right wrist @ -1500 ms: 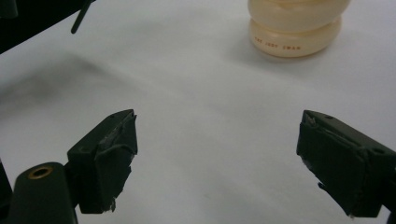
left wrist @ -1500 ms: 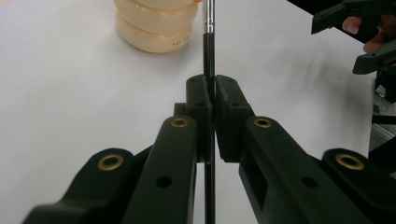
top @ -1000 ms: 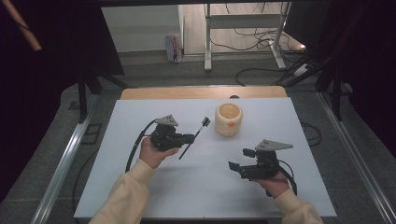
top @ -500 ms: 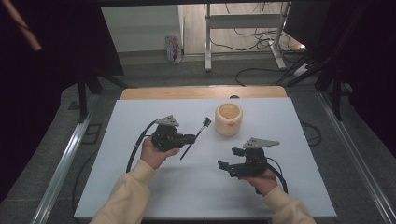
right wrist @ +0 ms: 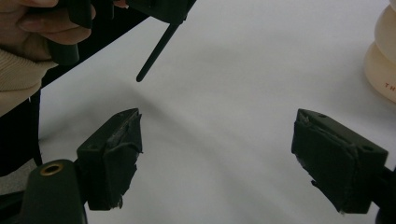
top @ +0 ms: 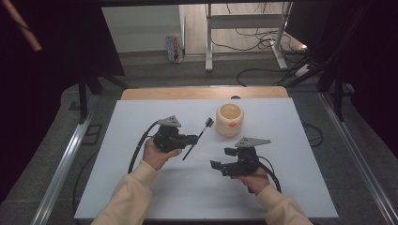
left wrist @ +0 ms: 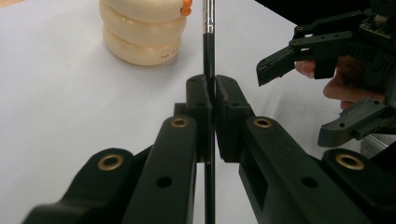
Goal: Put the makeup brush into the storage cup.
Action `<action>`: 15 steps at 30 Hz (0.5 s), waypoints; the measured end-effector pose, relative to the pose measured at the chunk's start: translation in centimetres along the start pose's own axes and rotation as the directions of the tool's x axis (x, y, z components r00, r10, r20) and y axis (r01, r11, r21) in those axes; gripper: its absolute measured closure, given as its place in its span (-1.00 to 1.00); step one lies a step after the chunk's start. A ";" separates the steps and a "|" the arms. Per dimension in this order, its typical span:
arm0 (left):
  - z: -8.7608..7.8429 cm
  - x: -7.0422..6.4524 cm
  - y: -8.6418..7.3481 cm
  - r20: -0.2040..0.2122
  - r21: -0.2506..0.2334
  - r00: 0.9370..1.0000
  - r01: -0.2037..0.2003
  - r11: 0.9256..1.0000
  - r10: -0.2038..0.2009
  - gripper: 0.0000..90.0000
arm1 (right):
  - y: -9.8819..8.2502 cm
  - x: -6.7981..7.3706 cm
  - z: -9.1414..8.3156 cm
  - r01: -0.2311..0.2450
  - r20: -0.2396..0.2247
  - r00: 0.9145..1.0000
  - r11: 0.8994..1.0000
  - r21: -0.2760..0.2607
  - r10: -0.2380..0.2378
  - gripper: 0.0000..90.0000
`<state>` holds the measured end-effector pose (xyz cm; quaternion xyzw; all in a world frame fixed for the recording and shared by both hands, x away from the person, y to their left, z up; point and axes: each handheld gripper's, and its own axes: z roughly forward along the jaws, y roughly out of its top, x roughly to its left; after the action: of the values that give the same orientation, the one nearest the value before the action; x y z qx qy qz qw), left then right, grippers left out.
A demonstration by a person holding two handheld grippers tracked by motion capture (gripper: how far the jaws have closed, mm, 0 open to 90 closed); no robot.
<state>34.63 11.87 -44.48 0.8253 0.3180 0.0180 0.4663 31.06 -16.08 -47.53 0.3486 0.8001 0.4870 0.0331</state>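
The left hand-held gripper (top: pixel 193 139) clamped a thin black brush (top: pixel 197 138) mid-table — near the cream jar (top: pixel 230 119) toward the far edge; the right hand-held gripper (top: pixel 222 159) gaped wide, empty.

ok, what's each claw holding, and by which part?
Left claw is shut on the brush, gripping mid-handle. Right claw is open and holds nothing.

place: lab | signs: white test table (top: pixel 141 187), floor cables (top: pixel 263 75), metal frame legs (top: pixel 209 42)
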 end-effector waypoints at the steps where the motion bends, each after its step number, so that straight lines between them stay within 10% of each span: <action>1: 0.0 0.0 0.0 -0.001 0.001 1.000 0.002 1.000 -0.002 0.91 | 0.0 0.0 0.1 -0.002 -0.001 1.000 1.000 -0.003 0.002 -0.63; 15: 0.5 -0.7 0.4 0.005 -0.007 1.000 -0.008 1.000 0.009 0.91 | 0.7 0.6 1.9 -0.026 -0.016 1.000 1.000 -0.007 0.026 -0.54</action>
<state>34.47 11.00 -44.24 0.8251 0.3133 0.0190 0.4697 31.73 -14.07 -47.78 0.3549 0.7939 0.4932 0.0216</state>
